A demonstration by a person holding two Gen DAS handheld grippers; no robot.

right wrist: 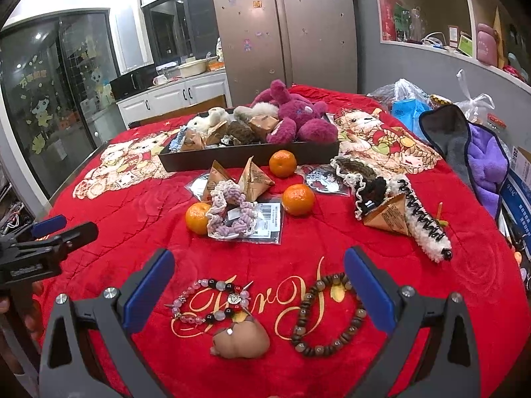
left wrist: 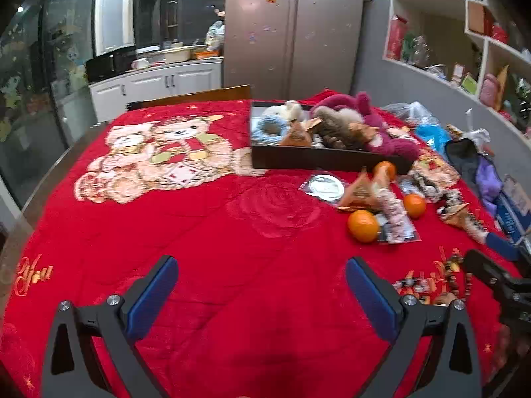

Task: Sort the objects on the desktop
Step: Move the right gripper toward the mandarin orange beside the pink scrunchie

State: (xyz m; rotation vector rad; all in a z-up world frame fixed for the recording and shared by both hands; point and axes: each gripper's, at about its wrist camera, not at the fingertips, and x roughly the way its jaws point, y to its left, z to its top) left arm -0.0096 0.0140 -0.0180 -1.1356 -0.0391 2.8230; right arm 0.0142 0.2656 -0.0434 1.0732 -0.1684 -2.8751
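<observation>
Three small oranges [right wrist: 292, 199] lie among the clutter in the middle of the worktop, which is covered with a red plush blanket printed with teddy bears [right wrist: 139, 209]. Between them sit pyramid-shaped brown paper packets [right wrist: 255, 174], a lilac crocheted scrunchie on a barcoded card [right wrist: 232, 212] and a round flat disc in a clear sleeve [left wrist: 325, 185].

Behind these stands a shallow dark rectangular tray [right wrist: 252, 154], already heaped with a magenta plush bear [right wrist: 295, 119], a cream plush toy [right wrist: 207, 117], a brown knitted piece and more paper packets; a pale blue rope ring [left wrist: 265, 127] rests at its left end.

To the right lies a white fluffy hair clip with a black zigzag spring [right wrist: 428, 225], just beside a dark crocheted trim and another paper packet.

Both pairs of tongs stand wide open and grip nothing. The right tongs [right wrist: 259, 282] hover tilted down over the near edge, and between their blue pads lie a pink, black and clear beaded bracelet [right wrist: 212, 301], a brown wooden bead bracelet [right wrist: 328, 315] and a small tan squishy animal figure [right wrist: 240, 340], none touched. The left tongs [left wrist: 262, 285] hang over bare red blanket, well apart from the clutter.

At the far right edge are a purple fleece cloth [right wrist: 488, 165], plastic bags and a blue box. A steel double-door fridge [right wrist: 285, 26] stands behind the worktop.
</observation>
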